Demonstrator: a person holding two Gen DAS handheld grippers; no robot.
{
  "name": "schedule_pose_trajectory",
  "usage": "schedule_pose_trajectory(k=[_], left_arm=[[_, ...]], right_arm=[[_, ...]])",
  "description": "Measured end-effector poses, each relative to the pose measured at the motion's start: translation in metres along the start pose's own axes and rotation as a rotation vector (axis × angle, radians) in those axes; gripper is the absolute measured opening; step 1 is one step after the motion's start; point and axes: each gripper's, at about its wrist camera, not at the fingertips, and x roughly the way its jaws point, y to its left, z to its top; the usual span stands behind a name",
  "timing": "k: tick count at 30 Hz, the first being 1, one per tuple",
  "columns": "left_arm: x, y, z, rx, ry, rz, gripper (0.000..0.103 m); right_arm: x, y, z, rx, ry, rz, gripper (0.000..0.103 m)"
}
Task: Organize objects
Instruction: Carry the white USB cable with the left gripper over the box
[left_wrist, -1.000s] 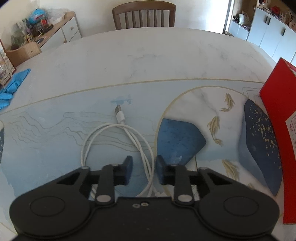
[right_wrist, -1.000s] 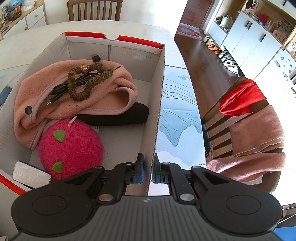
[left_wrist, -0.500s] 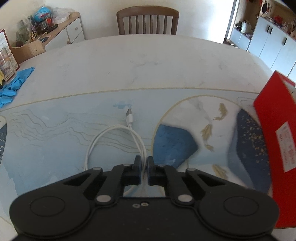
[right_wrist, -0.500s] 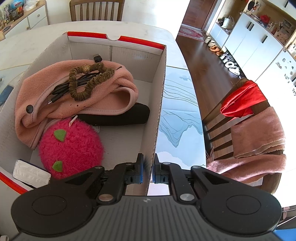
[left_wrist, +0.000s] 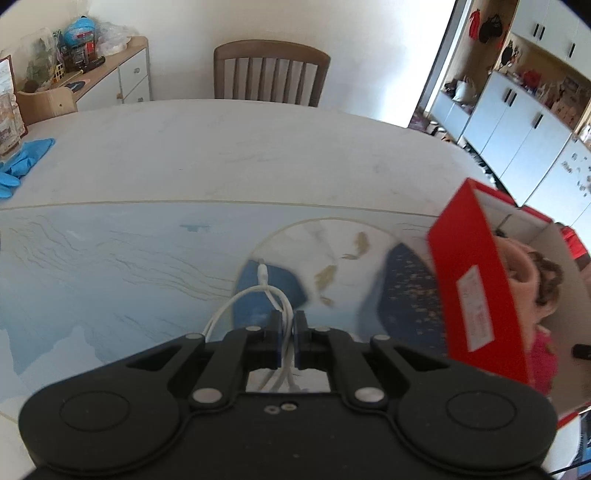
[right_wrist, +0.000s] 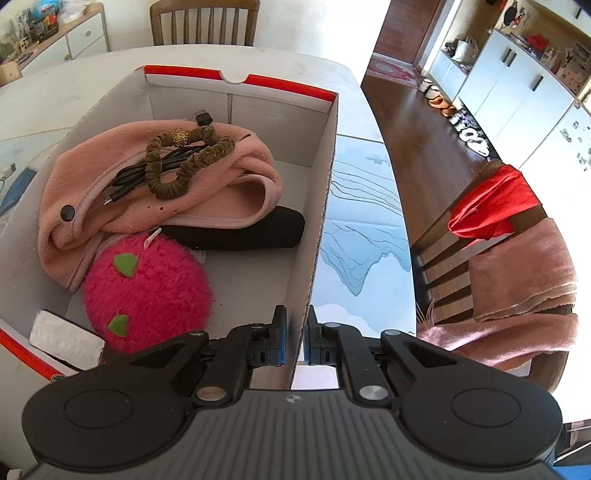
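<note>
— The setting? 
— A marble-look table (left_wrist: 229, 155) with a blue wave-and-fish print, a wooden chair (left_wrist: 271, 72) beyond the jaws, white cabinets (left_wrist: 517, 122) to their right.

— What has changed? 
— The left gripper (left_wrist: 289, 341) has just closed; its jaws now pinch the white cable (left_wrist: 273, 295), whose loop (flat on the table a second ago) hangs lifted ahead of them. The red box (left_wrist: 476, 291) sits right of the jaws, nearer than before.

— And the other view? 
— Only it shows the right gripper (right_wrist: 295, 339) clamped on the box's wall, and the contents left of the jaws: pink cloth (right_wrist: 155, 195), fuzzy red toy (right_wrist: 147, 291), brown scrunchie (right_wrist: 184, 162).
</note>
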Motion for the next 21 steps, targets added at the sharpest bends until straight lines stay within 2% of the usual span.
schedule_pose_trajectory(k=[8,13,21], left_arm=[[-0.031,-0.03,0.008,-0.025,-0.052,-0.075,0.004],[-0.052,-0.066,0.017,0.022,-0.105,-0.124,0.004],[-0.076,-0.142,0.034,0.154,-0.181,-0.206,0.004]], right_arm=[[-0.001,-0.004,-0.002,-0.018,-0.012,0.033,0.008],[0.0,-0.006,-0.002,-0.029,-0.017,0.052,0.007],[0.0,-0.009,-0.005,-0.062,-0.026,0.076,0.007]])
